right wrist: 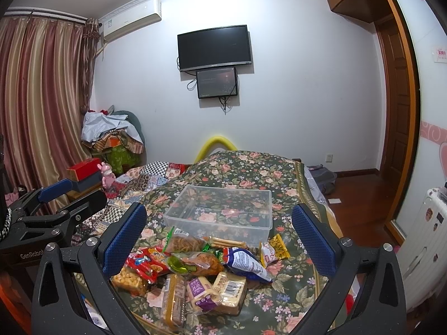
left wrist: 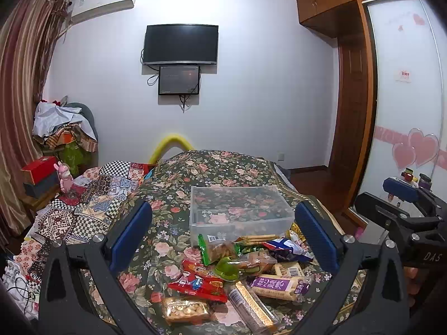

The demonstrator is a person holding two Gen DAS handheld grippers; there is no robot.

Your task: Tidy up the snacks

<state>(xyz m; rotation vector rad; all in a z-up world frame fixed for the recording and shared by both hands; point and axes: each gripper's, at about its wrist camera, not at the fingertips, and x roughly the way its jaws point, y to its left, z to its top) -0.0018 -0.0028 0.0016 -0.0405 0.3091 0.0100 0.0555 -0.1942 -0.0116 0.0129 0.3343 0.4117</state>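
Snacks (right wrist: 192,273): a loose pile of wrapped packets on a floral bedspread (right wrist: 251,173), near edge of the bed, just in front of a clear plastic bin (right wrist: 223,209). The bin sits upright, lidless, nothing inside it visible.

Pile contents, as far as they can be read:
- red packet with cartoon figures (left wrist: 199,280), left side of the heap
- purple-labelled packet (left wrist: 279,286)
- blue-and-white bag (right wrist: 245,263), right side
- yellow packet (right wrist: 276,247), lying just beside the bin's front right corner
- green-edged bag of brown sticks (right wrist: 181,243), touching the bin's front wall
- long sleeve of biscuits (left wrist: 252,307), nearest the camera in the left wrist view
- clear packet of pale puffed pieces (left wrist: 185,310)

Left gripper (left wrist: 220,237): jaws spread wide, blue pads to either side of the pile, gripping nothing, held above the heap.

Right gripper (right wrist: 219,238): jaws likewise spread wide, nothing between them, hovering over the same heap.

Background: wall-mounted television (right wrist: 215,47), striped curtains (right wrist: 42,97).
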